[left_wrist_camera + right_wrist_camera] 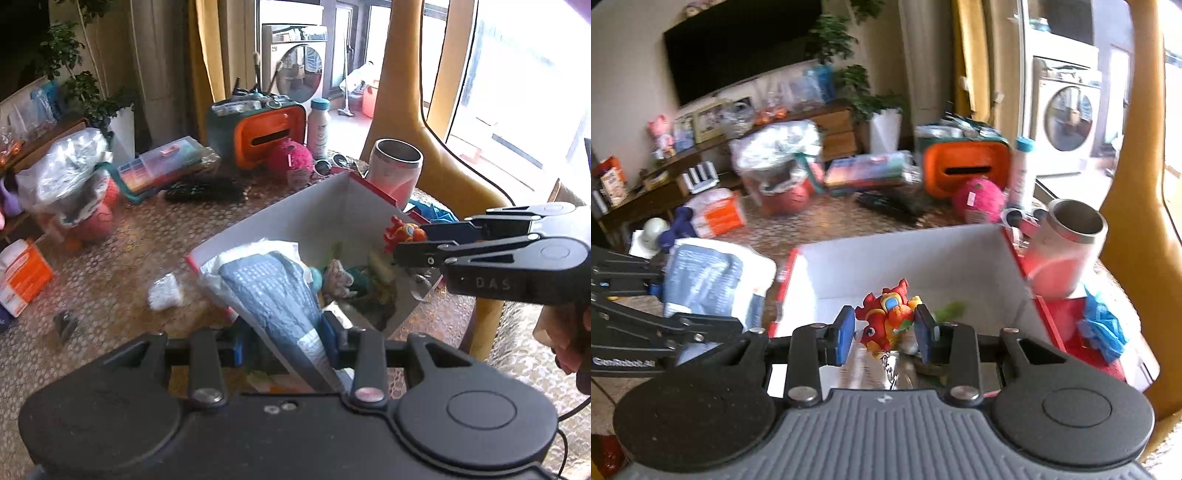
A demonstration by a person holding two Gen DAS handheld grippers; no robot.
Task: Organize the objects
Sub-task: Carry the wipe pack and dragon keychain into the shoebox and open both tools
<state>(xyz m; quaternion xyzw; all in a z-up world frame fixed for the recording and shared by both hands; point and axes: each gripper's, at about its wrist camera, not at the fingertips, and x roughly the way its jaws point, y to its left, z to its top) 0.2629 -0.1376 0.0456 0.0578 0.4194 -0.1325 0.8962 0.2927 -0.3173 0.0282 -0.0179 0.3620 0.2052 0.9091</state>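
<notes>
The left hand-held gripper [284, 345] is clamped on a blue and white plastic packet [273, 295], which sticks up and away from its blue pads and leans over the near left corner of the open cardboard box [314, 206]. The right hand-held gripper [886, 332] grips a small red and orange toy figure [888, 317] between its pads, a short chain dangling beneath it. That toy hangs just above the box, over its near right side. Inside the box lie a few small toys, among them a grey one [338, 278] and a teal one, too blurred to name.

The box stands on a patterned surface [110, 258]. Just beyond its far right corner stands a steel tumbler [397, 168] with a pink base. Farther back sit an orange and green case [266, 136], a fluffy pink ball [290, 157] and a white bottle [318, 125]. On the left a small white bag [164, 291] lies near the box, well short of an orange and white carton [22, 273].
</notes>
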